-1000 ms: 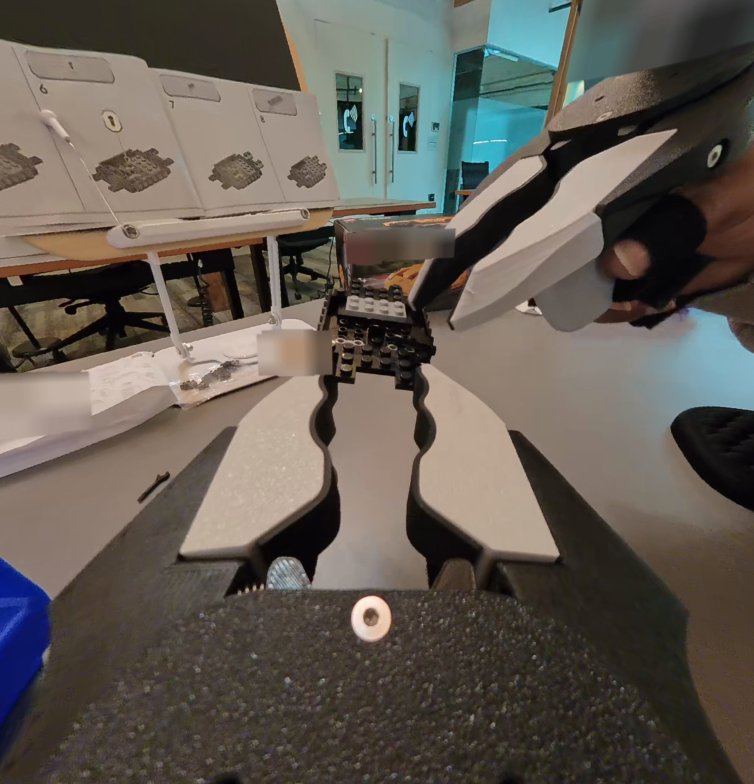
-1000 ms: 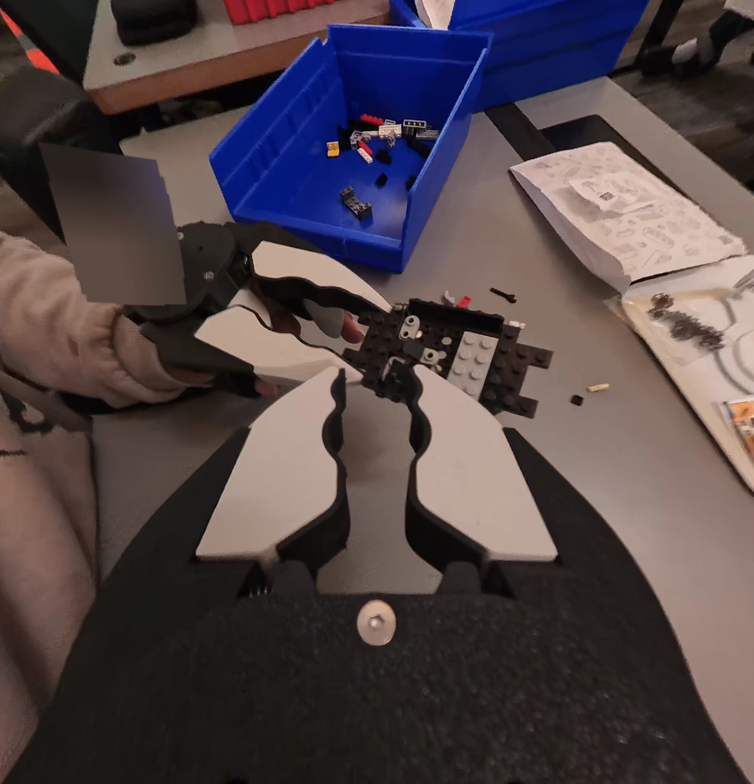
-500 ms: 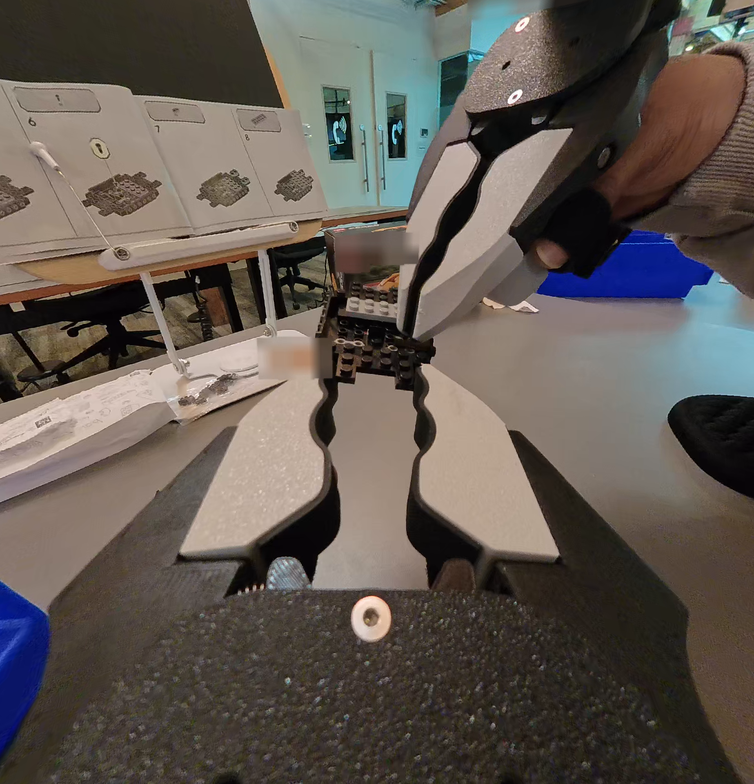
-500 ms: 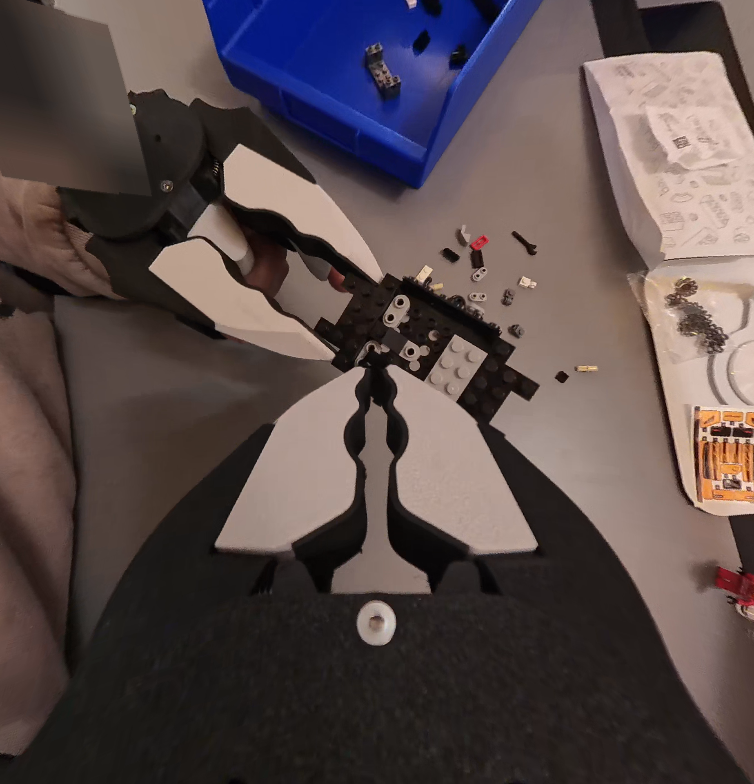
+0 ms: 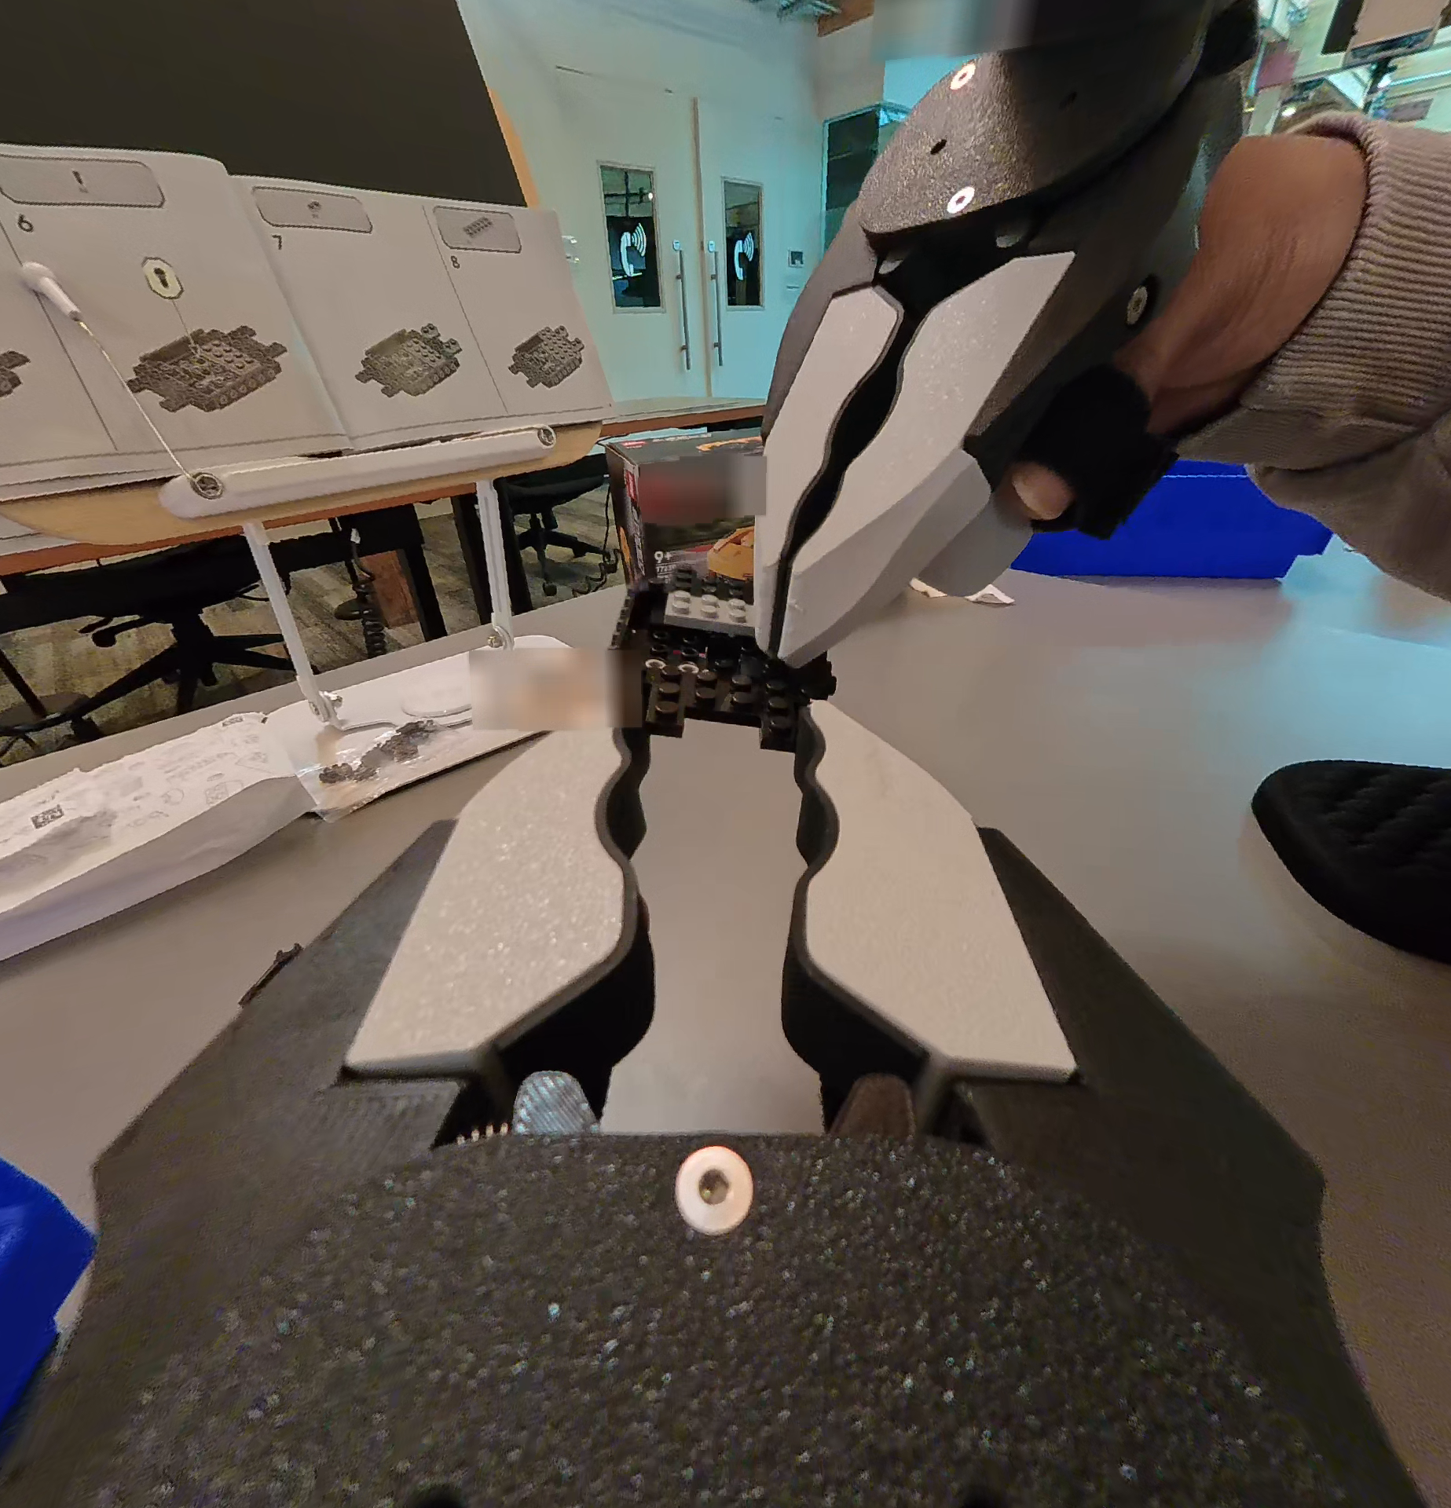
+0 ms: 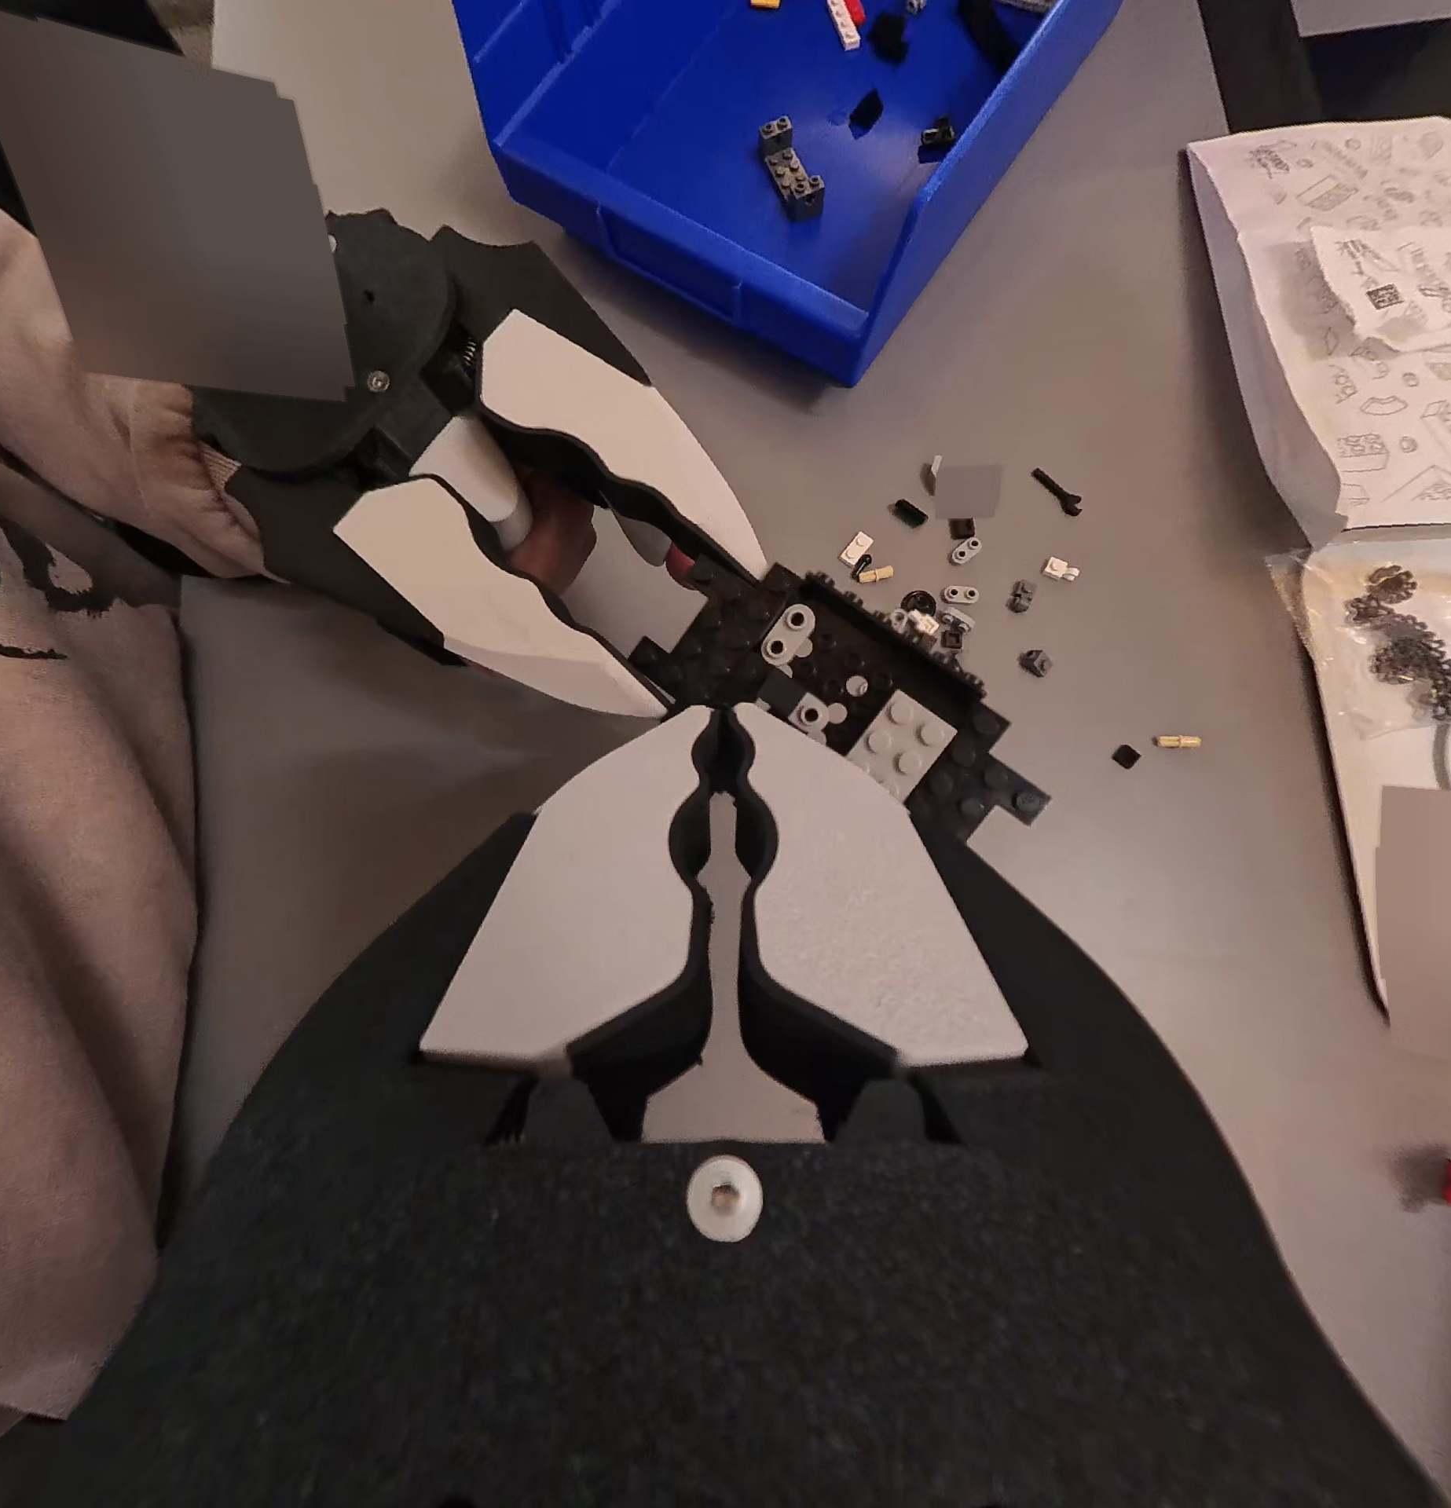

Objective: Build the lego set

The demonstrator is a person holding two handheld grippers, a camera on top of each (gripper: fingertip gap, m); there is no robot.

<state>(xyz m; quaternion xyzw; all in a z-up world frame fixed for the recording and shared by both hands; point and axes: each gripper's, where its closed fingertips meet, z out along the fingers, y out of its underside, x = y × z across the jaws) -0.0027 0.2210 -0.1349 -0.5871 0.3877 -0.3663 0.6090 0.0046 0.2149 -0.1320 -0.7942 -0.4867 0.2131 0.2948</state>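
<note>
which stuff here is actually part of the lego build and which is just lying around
In use:
- black lego assembly, held at its edge by the left gripper
- right gripper, shut, tips down on the assembly
- loose small pieces beside it
- blue parts bin
- instruction booklet on its stand

Lying about:
- set box
- paper bag
- black pad

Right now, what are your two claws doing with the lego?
Left gripper shut on lego base. Right gripper shut, tips pressing on it. Loose bits beside it.

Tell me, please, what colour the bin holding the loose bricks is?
The bin is blue, clearest in the right wrist view.
</note>
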